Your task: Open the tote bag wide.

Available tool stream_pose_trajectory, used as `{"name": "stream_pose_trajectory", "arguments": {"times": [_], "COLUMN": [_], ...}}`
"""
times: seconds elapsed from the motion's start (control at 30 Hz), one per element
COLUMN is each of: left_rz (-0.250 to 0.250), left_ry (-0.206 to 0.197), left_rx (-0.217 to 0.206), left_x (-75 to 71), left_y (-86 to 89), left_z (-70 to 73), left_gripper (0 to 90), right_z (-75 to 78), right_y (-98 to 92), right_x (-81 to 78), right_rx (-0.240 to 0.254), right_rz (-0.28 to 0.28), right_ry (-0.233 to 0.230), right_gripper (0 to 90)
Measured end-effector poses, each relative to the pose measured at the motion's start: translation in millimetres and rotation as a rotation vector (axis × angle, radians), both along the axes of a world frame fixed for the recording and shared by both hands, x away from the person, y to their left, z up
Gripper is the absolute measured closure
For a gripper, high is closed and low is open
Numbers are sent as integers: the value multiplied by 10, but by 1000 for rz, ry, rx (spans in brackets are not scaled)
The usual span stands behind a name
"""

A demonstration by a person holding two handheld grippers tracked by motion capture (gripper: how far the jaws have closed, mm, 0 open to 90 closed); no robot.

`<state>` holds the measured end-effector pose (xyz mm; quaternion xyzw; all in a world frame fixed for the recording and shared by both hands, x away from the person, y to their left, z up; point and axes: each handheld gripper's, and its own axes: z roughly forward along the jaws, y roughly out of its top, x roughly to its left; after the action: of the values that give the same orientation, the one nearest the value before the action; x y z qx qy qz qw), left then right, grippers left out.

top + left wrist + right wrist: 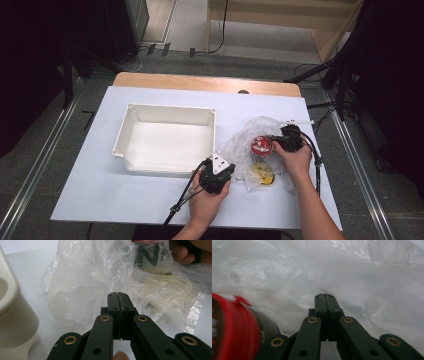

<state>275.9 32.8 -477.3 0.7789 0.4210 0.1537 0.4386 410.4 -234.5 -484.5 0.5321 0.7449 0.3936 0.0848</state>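
Note:
A crumpled clear plastic bag (243,136) lies on the white table right of the bin. Inside it stands a dark can with a red lid (261,146), and a round yellow item (263,175) lies in front of it. My left gripper (232,168) is at the bag's near left edge, jaws pressed together with the film (82,290) gathered at the tips (117,293). My right gripper (274,140) reaches in from the right beside the can (234,327). Its jaws are shut too, with the bag's film (362,272) puckered at their tips (324,295).
An empty white plastic bin (170,108) sits left of the bag, its rounded corner (12,315) close to my left gripper. The white sheet (110,190) covers a wooden table. Metal rails, cables and dark stands surround the table on the floor.

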Motion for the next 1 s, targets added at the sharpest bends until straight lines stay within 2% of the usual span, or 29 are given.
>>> {"name": "stream_pose_trajectory", "arguments": {"times": [0.07,0.23,0.27,0.33,0.4,0.47,0.5,0.63,0.7,0.77,0.87,0.93,1.0], "left_rz": [1,33,44,40,34,25,19,10,6,1,14,24,23], "left_ry": [0,3,2,3,6,4,0,-71,-84,-88,-126,-148,-158], "left_rx": [4,37,60,102,109,83,67,34,19,-10,-53,-68,-88], "left_x": [0,1,-1,2,0,0,-5,-98,-151,-180,-206,-192,-156], "left_y": [1,-15,-28,-66,-82,-50,-40,-6,3,6,-4,-16,-42], "left_z": [1,-3,-3,-11,-11,-5,-2,31,62,100,201,270,323], "left_gripper": [900,900,900,900,900,875,825,648,601,557,501,460,419], "right_z": [-17,-6,-10,-13,-12,3,38,228,317,359,366,380,406], "right_y": [-32,-64,-79,-130,-175,-204,-208,-172,-159,-169,-206,-220,-209], "right_x": [-23,-89,-99,-126,-142,-172,-208,-367,-451,-497,-522,-541,-568], "right_rx": [26,-24,-29,-29,-25,-12,1,41,31,22,19,49,57], "right_rz": [-9,-17,-17,-50,-88,-97,-96,-57,-53,-63,-96,-99,-85], "right_ry": [-6,-36,-41,-42,-37,-52,-69,-161,-210,-229,-250,-263,-285], "right_gripper": [900,900,900,900,900,894,884,845,821,793,696,614,568]}}
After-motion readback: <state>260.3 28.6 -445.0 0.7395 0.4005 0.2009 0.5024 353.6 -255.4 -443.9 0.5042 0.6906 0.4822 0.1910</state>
